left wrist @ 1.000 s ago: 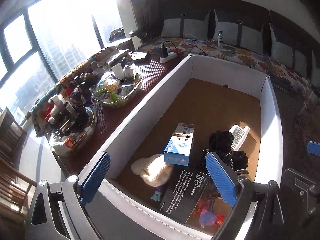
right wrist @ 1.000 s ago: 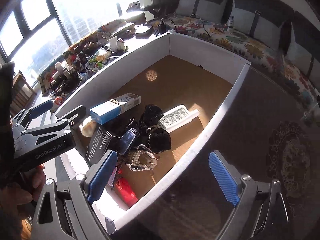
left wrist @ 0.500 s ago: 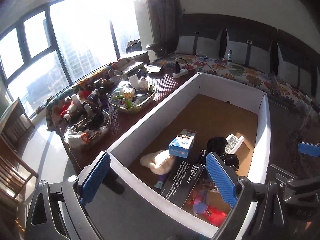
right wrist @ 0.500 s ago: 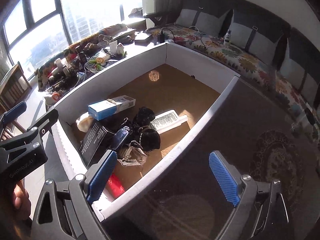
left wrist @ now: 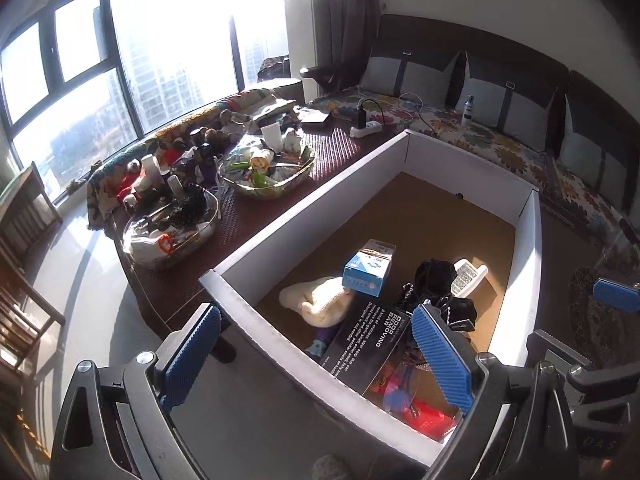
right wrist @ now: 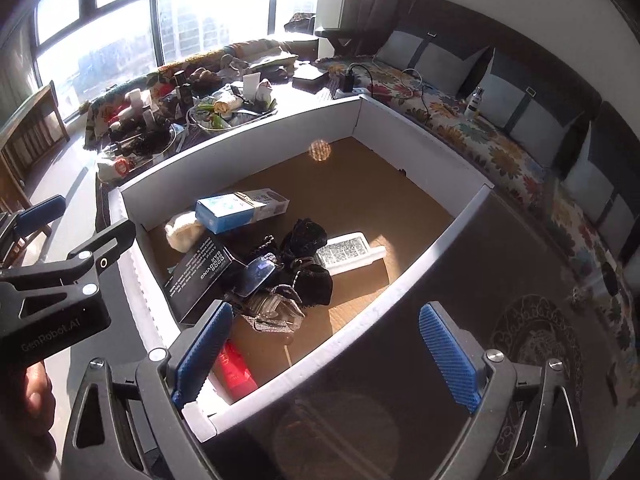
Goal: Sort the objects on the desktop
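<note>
The things to be sorted lie heaped at the near end of the white-walled box (right wrist: 248, 148): a blue carton (right wrist: 228, 211) resting partly on a cream cloth (left wrist: 316, 304), a black box marked "odor removing bar" (right wrist: 202, 270) leaning toward the near wall, a tangle of black fabric and chain (right wrist: 306, 262), a blue-lensed item (right wrist: 258, 274) on top of a glittery clear case (right wrist: 276, 308), a white labelled tube (right wrist: 348, 252) to the right, and a red packet (right wrist: 236, 368) in the near corner. The likely trouble is that tangle: the chain seems threaded among the fabric pieces, so lifting one could drag the others or spill the case. The black box overlaps its neighbours and could tip as they are pulled. Glare from the far windows may also hide small parts. The left gripper (left wrist: 316, 356) hangs above the near wall, blue pads wide apart, holding and touching nothing. The right gripper (right wrist: 324, 360) hovers over the near right wall, likewise spread wide and empty. Cluttered glass bowls (left wrist: 268, 176) stand on the dark table (left wrist: 352, 148) at far left.
</note>
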